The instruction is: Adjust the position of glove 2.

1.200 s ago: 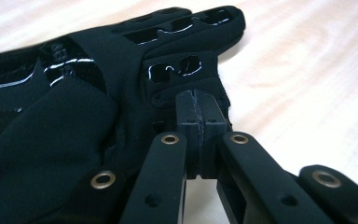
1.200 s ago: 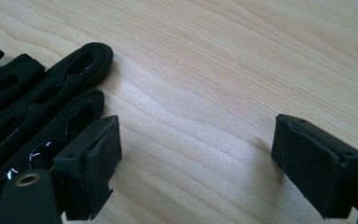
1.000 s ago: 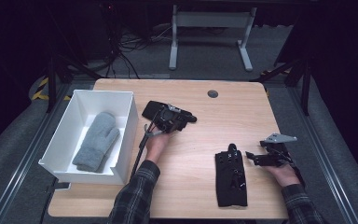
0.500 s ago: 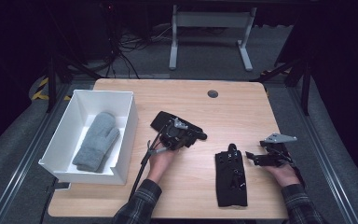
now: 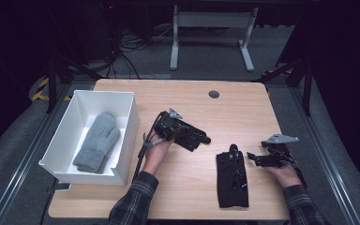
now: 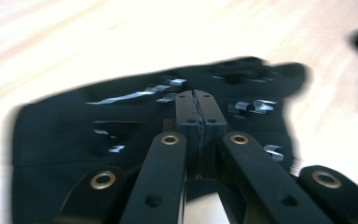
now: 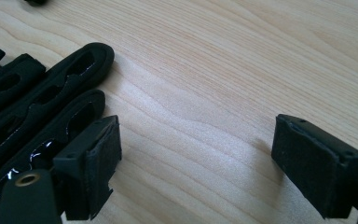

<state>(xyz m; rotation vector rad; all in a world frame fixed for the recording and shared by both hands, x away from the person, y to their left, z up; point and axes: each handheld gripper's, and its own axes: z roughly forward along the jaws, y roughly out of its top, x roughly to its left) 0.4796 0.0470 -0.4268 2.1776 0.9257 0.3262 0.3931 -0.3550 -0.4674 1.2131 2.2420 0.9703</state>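
Black glove point(image 5: 233, 177) lies flat on the counter point(image 5: 197, 197), near right, long axis near-to-far, fingers pointing far. Left claw point(image 5: 201, 139), shut and empty, has shifted right toward it; right claw point(image 5: 252, 158) rests beside it, gaping, empty.

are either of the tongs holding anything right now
Nothing is held. The left tongs are shut and empty above the black glove; the right tongs stand open beside it.

The glove point(image 5: 232, 178) near the table's point(image 5: 201, 201) front edge is black with glossy black patches. The mitten point(image 5: 96, 141) is plain grey, in a white box point(image 5: 124, 136) at the left edge. The table is pale wood-grain. Both sleeves point(image 5: 133, 204) are dark plaid.
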